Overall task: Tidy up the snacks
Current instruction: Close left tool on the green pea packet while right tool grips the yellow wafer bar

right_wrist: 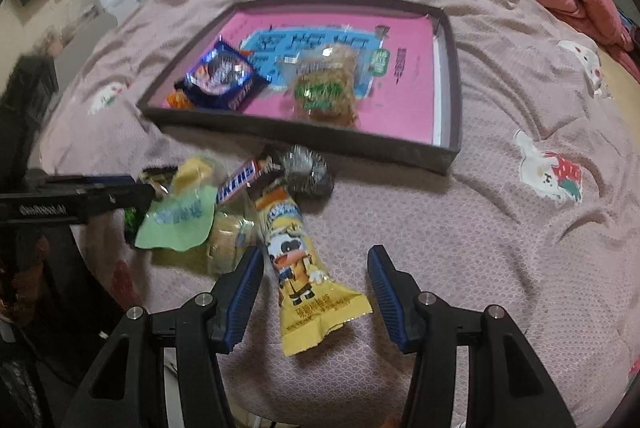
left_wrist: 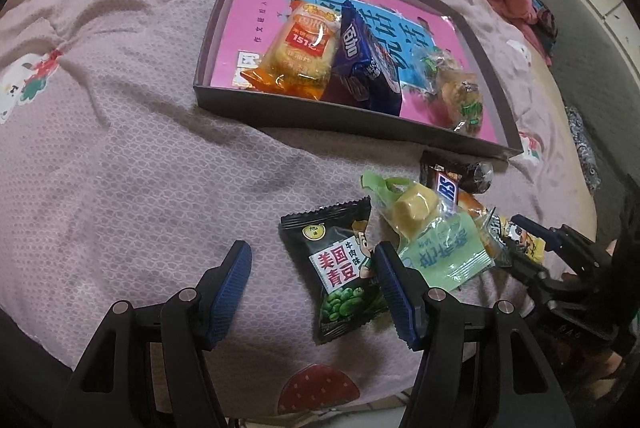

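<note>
My left tongs (left_wrist: 314, 292) stand wide open with nothing gripped, the black green-pea packet (left_wrist: 340, 268) lying on the bed (left_wrist: 120, 167) between the fingers. My right tongs (right_wrist: 316, 292) gape equally wide, empty, straddling the yellow cartoon packet (right_wrist: 304, 268). The remaining loose snacks sit heaped just in front of the dark tray (left_wrist: 216, 27), which already holds an orange cake packet (left_wrist: 298, 51), a blue packet (left_wrist: 360, 63) and a clear-wrapped pastry (left_wrist: 460, 91).

Snack pile (right_wrist: 240, 211) lies before the tray (right_wrist: 304, 137).
</note>
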`<state>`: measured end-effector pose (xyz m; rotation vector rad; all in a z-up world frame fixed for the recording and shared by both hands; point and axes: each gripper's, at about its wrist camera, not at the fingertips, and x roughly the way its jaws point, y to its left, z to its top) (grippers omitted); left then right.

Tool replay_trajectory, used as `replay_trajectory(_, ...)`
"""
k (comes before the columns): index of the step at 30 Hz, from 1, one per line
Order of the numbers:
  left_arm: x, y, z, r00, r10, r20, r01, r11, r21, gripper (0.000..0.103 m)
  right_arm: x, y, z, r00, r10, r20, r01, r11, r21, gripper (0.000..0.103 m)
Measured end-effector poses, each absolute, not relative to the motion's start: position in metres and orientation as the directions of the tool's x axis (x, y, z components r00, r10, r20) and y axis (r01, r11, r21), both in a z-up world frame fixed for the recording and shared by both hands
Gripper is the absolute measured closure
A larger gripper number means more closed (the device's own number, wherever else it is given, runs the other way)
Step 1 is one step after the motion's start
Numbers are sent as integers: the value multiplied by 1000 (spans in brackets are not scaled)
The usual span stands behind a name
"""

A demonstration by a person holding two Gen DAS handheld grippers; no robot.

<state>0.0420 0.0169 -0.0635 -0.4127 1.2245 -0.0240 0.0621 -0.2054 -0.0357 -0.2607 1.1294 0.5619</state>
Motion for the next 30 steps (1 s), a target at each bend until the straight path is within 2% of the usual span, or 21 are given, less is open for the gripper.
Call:
replay_trajectory(6, 43, 10, -66, 344, -213, -914, -196, 936, -292, 37, 60, -192, -41, 327, 255, -910, -595, 804, 12, 56)
replay_trajectory(14, 47, 2, -69, 343, -179, -922, -193, 947, -256, 38, 60, -173, -50, 349, 233, -908, -673, 736, -70, 73)
replay_trajectory(20, 50, 1, -71, 356, -173, -918, -189, 949, -252, 41, 63, -175, -50, 317, 278, -907, -677, 735, -11, 84)
replay_trajectory(23, 51, 2, -72, 360, -172, -917, -186, 950, -251, 51, 67, -185, -44, 317, 318, -894, -645, 763, 43, 86)
replay_trajectory(30, 54, 3, -72, 359, -179, -916, -179, 950, -255, 54, 73, -203, -26, 311, 435, -845, -600, 779, 180, 86)
